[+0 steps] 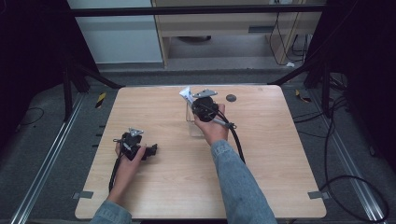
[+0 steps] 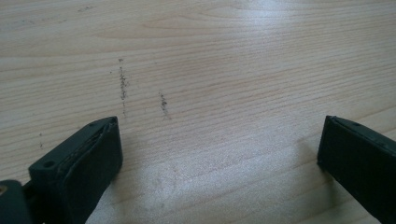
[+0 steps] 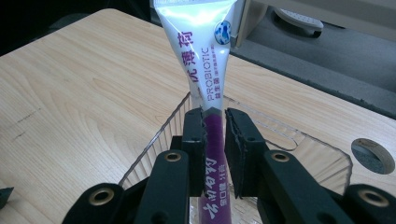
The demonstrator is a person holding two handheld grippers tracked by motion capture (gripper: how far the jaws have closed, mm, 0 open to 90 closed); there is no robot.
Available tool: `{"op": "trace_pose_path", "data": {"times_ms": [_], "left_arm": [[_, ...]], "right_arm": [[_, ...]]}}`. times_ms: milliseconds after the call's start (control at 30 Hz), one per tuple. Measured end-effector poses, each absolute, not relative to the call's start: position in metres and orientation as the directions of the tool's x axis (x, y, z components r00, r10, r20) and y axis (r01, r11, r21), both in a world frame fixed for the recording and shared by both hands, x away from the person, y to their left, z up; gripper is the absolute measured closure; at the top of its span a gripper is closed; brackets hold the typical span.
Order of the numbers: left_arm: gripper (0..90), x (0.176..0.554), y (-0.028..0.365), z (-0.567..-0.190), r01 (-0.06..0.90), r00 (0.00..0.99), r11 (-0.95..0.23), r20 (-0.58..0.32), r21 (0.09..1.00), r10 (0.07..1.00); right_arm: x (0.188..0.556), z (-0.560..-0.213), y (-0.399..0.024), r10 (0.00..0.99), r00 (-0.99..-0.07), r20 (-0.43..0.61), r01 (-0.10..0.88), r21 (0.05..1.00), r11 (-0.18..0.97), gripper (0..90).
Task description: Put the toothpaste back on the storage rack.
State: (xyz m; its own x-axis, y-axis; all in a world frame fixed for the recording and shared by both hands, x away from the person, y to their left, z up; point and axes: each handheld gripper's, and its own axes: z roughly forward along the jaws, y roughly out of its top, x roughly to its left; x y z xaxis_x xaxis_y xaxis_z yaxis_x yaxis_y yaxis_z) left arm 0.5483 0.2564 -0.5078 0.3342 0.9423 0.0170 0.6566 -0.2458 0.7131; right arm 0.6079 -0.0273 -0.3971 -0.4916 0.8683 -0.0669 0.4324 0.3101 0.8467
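While the left claw [image 2: 219, 154] gapes, the right claw [image 3: 215, 140] pinches a toothpaste tube [image 3: 205, 60] over a clear bin [image 3: 308, 149].

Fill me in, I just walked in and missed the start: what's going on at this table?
A person is working with a gripper in each hand. The right gripper is clamped on a white and purple tube, holding it upright over a clear plastic box near the far side of the wooden table. The left gripper rests low over bare wood with its jaws wide apart, holding nothing.
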Motion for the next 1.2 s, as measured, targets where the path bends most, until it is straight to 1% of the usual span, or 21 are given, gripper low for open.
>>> {"op": "trace_pose_path", "data": {"times_ms": [467,967,1067,1167,1200], "left_arm": [[0.0,0.544,0.256,-0.508,0.653,0.349,-0.256,0.017,0.712,0.937],[0.0,0.544,0.256,-0.508,0.653,0.349,-0.255,0.017,0.713,0.937],[0.0,0.544,0.256,-0.508,0.653,0.349,-0.255,0.016,0.713,0.937],[0.0,0.544,0.256,-0.508,0.653,0.349,-0.256,0.017,0.713,0.937],[0.0,0.544,0.256,-0.508,0.653,0.348,-0.256,0.017,0.713,0.937]], "right_arm": [[0.589,-0.384,-0.039,0.852,-0.514,-0.100,0.415,0.840,0.349,77.1],[0.575,-0.376,-0.068,0.866,-0.491,-0.100,0.411,0.850,0.331,72.0],[0.572,-0.376,-0.073,0.869,-0.486,-0.096,0.407,0.855,0.322,68.6],[0.569,-0.378,-0.078,0.874,-0.480,-0.083,0.410,0.859,0.307,60.1],[0.569,-0.378,-0.080,0.874,-0.479,-0.080,0.408,0.861,0.303,55.8]]}}
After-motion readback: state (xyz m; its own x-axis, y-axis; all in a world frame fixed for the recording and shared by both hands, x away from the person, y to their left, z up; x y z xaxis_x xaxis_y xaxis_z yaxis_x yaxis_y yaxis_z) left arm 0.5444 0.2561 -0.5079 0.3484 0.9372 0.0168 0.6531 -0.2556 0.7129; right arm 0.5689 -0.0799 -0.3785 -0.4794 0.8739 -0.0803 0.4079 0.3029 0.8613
